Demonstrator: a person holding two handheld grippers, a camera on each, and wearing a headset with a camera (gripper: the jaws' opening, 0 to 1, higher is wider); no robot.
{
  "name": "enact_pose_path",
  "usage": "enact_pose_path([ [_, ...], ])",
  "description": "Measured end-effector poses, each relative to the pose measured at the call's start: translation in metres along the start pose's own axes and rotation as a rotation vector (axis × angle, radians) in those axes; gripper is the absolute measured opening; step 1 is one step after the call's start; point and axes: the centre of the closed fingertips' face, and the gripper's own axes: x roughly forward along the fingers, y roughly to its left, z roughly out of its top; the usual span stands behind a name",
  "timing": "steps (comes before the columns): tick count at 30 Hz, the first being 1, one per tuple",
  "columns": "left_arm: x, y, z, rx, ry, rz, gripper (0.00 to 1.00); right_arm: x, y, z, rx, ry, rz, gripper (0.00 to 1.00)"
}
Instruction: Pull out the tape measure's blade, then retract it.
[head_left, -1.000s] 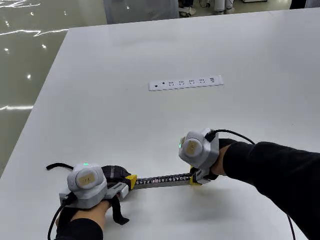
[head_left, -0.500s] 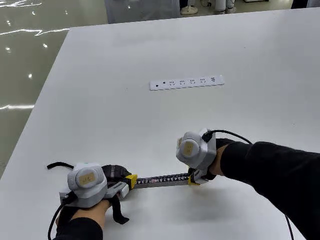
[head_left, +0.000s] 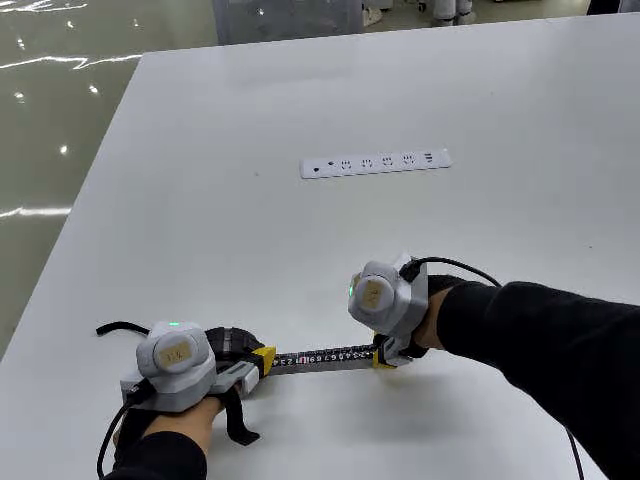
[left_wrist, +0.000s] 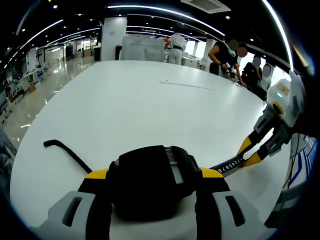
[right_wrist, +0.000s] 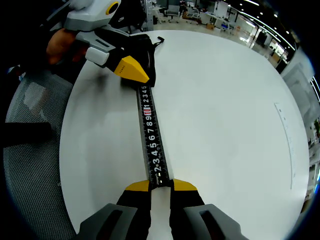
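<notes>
The black tape measure case (left_wrist: 150, 182) sits between the yellow-tipped jaws of my left gripper (head_left: 252, 365), which is shut on it near the table's front left. Its wrist strap (head_left: 118, 328) trails left on the table. The numbered blade (right_wrist: 152, 140) runs out of the case (right_wrist: 142, 55) across the white table to my right gripper (right_wrist: 157, 187), which is shut on the blade's end. In the head view the blade (head_left: 325, 357) spans between the two grippers, with the right gripper (head_left: 385, 358) at its right end.
A white power strip (head_left: 375, 163) lies flat farther back on the table (head_left: 250, 230). The table's left edge borders a glossy floor. Several people stand at benches (left_wrist: 235, 60) in the background. A mesh chair (right_wrist: 30, 165) is under the table's near edge.
The right gripper has moved left toward the left gripper, and the exposed length of blade between them is shorter. The left gripper holds its place.
</notes>
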Motion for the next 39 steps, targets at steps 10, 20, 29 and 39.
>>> enact_pose_path([
  [10, 0.001, 0.000, 0.000, 0.000, 0.001, -0.001, 0.63, 0.001, 0.000, 0.003, 0.000, -0.022, 0.008, 0.09],
  [20, 0.000, 0.000, 0.001, 0.000, 0.000, -0.001, 0.63, 0.002, 0.001, 0.007, -0.005, -0.020, 0.005, 0.09],
  [29, -0.001, 0.000, 0.001, 0.000, -0.001, -0.004, 0.63, 0.003, 0.002, 0.010, 0.006, -0.024, 0.002, 0.09],
  [39, -0.003, -0.001, 0.001, -0.010, -0.008, -0.016, 0.62, 0.004, 0.002, 0.011, 0.017, -0.034, -0.002, 0.09],
])
